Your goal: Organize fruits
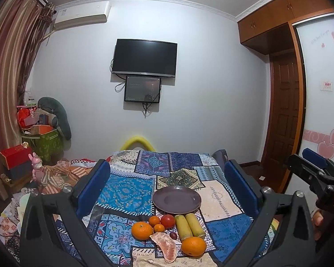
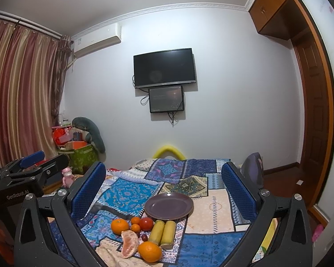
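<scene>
An empty dark purple plate (image 1: 177, 199) (image 2: 168, 205) sits on a patchwork cloth. In front of it lies a cluster of fruit: a large orange (image 1: 142, 230) (image 2: 119, 226), two small oranges (image 1: 154, 220), a red tomato (image 1: 167, 221) (image 2: 146, 223), two yellow-green sugarcane pieces (image 1: 189, 225) (image 2: 163, 232), a dark grape (image 1: 173, 235), a peeled citrus segment (image 1: 166, 246) (image 2: 129, 243) and a second orange (image 1: 193, 246) (image 2: 149, 251). My left gripper (image 1: 167, 189) is open and empty, above and behind the fruit. My right gripper (image 2: 163, 189) is open and empty likewise.
The patchwork cloth (image 1: 127, 191) covers a bed-like surface. The other gripper shows at each view's edge (image 1: 318, 173) (image 2: 29, 173). Boxes and a pink toy (image 1: 36, 166) crowd the left floor. A TV (image 1: 144, 57) hangs on the far wall; a door (image 1: 285, 111) is right.
</scene>
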Demonstrator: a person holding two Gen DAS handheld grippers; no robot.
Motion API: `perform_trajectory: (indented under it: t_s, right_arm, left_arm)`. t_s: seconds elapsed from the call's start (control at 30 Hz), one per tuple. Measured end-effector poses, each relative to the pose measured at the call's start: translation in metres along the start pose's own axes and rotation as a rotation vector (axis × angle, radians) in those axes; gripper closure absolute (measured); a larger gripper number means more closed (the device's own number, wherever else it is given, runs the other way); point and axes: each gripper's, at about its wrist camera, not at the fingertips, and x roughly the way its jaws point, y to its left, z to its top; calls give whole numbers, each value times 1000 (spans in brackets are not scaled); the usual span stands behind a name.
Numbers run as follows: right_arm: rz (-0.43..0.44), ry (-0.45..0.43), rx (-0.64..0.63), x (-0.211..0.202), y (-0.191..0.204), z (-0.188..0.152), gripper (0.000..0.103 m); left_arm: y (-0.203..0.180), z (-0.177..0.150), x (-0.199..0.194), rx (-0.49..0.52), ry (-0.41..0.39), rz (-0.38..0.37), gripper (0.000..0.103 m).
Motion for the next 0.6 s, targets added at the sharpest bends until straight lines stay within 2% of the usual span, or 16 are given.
perform_trajectory:
  t_s: [0.6]
  right_arm:
    - [10,-3,15,-1,-3,-2,0]
  left_arm:
    - [-7,2,-2,27,-9,-4,0]
